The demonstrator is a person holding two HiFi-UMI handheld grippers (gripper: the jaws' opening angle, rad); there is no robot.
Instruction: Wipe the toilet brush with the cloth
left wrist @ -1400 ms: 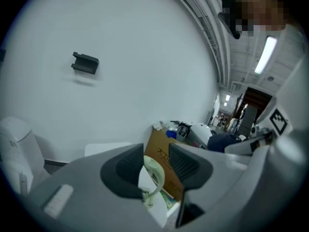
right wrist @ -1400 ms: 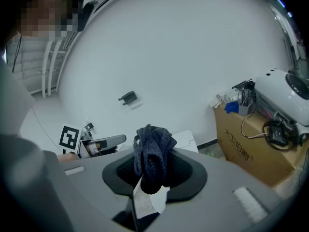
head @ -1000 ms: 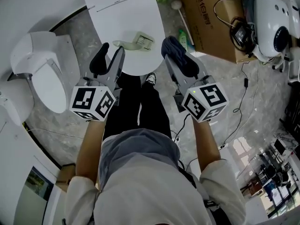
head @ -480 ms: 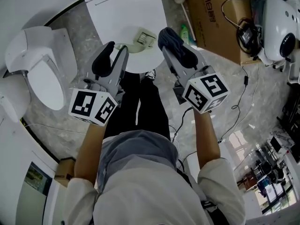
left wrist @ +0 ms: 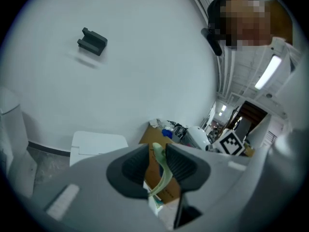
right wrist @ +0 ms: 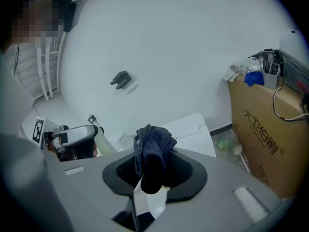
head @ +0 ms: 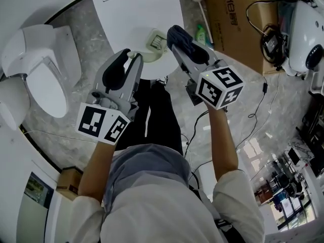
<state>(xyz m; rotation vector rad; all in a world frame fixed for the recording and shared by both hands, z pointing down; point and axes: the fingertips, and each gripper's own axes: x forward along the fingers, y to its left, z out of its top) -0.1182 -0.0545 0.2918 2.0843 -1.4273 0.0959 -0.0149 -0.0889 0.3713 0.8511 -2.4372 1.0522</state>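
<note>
I am clamping the handle of the pale green toilet brush in my left gripper. My right gripper is pinching a bunched dark cloth, which is partly covering its pads.

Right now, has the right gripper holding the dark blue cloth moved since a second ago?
Yes. The right gripper, jaws shut on the dark blue cloth, has moved left, away from the brown cardboard box and over the white toilet lid.

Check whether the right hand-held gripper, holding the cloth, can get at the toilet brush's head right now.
Probably yes. The cloth in the right hand-held gripper sits beside the brush head, which the left hand-held gripper holds by its handle; nothing shows between them.
</note>
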